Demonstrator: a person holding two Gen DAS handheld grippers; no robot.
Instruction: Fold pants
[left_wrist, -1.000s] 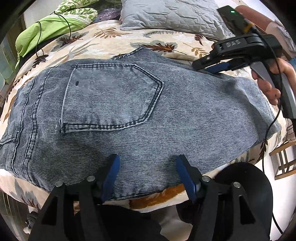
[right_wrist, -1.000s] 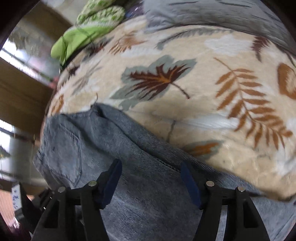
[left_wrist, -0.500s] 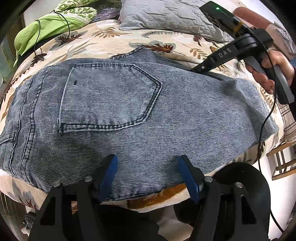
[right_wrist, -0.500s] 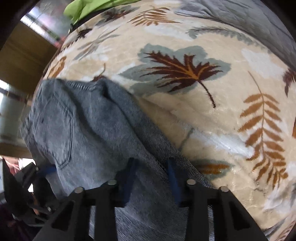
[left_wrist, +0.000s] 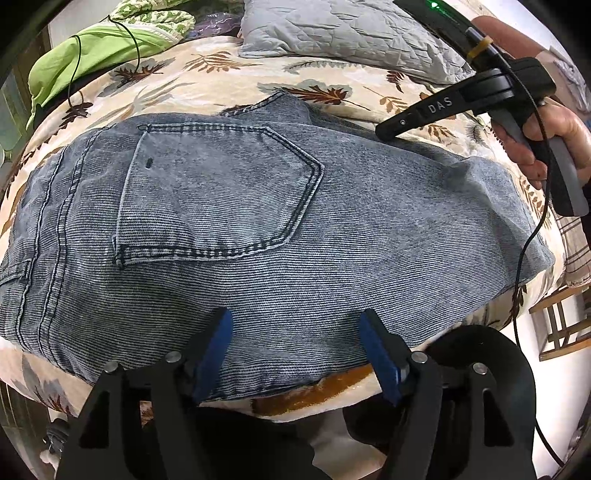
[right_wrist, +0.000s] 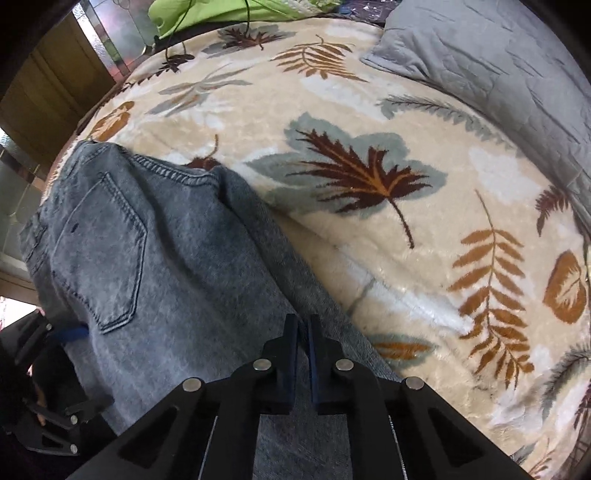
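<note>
Leaf-print blanket (right_wrist: 369, 122) covers the bed from edge to edge, cream with brown and grey-green leaves. I've got the pants (left_wrist: 258, 229) spread flat across the near part of it, grey-blue denim, back pocket (left_wrist: 218, 192) facing up, waistband off to the left in my left view. A grey quilted pillow (left_wrist: 347, 33) sits at the far side of the bed, with a bright green cloth (left_wrist: 88, 51) bunched at the far left corner and a thin black cable trailing over it.

Coming in closer: my left gripper (left_wrist: 297, 350) hangs over the near edge of the pants, blue pads spread wide apart, nothing pinched, denim showing between them. I can't tell if the tips touch the cloth.

My right gripper (right_wrist: 302, 343) sits at the far edge of the pants, where the denim meets the blanket. Its jaws have just been closing and now stand all but together, only a thin slit between the pads. In my right view I can't make out whether any cloth is caught in that slit. From the left view I see a hand (left_wrist: 554, 144) wrapped around its grey handle, a green light glowing on top.
</note>
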